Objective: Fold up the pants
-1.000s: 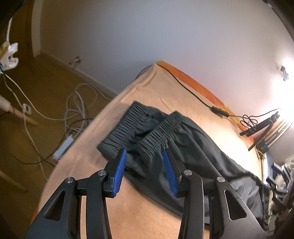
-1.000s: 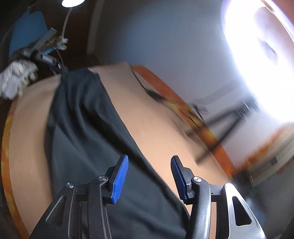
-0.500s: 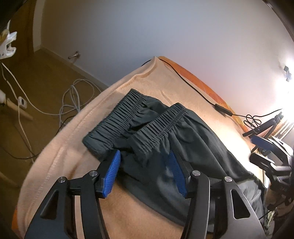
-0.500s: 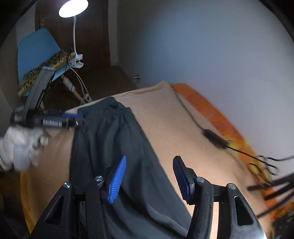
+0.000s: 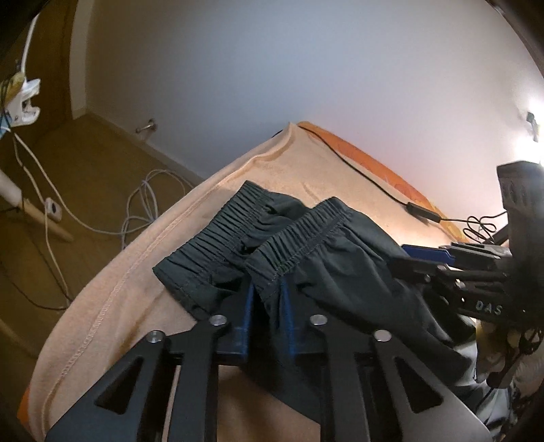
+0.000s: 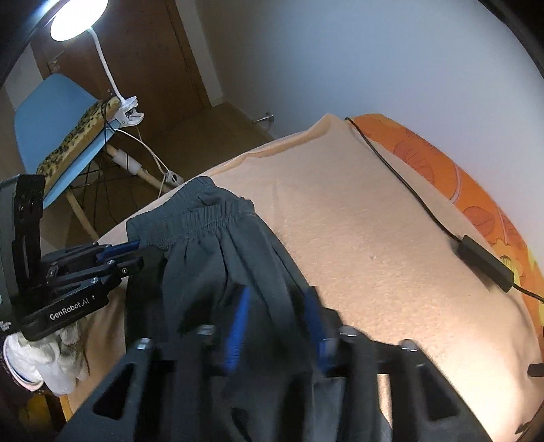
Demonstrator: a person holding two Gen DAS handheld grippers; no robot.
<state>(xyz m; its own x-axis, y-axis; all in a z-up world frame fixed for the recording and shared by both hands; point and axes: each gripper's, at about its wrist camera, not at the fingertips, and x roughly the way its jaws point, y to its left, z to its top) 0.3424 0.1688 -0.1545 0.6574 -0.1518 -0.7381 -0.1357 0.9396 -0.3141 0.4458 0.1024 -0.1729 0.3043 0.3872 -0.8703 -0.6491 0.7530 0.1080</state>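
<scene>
The dark grey pants point(image 5: 343, 272) are spread on a peach blanket point(image 5: 142, 272) that covers the bed, waistband toward the blanket's far corner, legs running back toward the cameras. In the left wrist view the left gripper point(image 5: 267, 306) is seen clenched on a bunch of fabric just below the nearer part of the elastic waistband point(image 5: 299, 238); its jaws have just been closing, and cloth is pinched between the blue pads. Only this view shows the waistband doubled into two gathered ridges side by side, and the white cables point(image 5: 142, 200) lying on the wooden floor. The right gripper point(image 5: 428, 253) is visible here from the side, at the right edge of the pants.

In the right wrist view the right gripper point(image 6: 277, 323) is blurred; its jaws have just been closing with the pants edge between the pads, but whether the pads press the cloth cannot be told. Only this view shows the blue chair point(image 6: 51, 115), the lit clamp lamp point(image 6: 78, 17), the black cable point(image 6: 408, 190) across the blanket with its inline box, and the orange sheet point(image 6: 476, 204) beyond
</scene>
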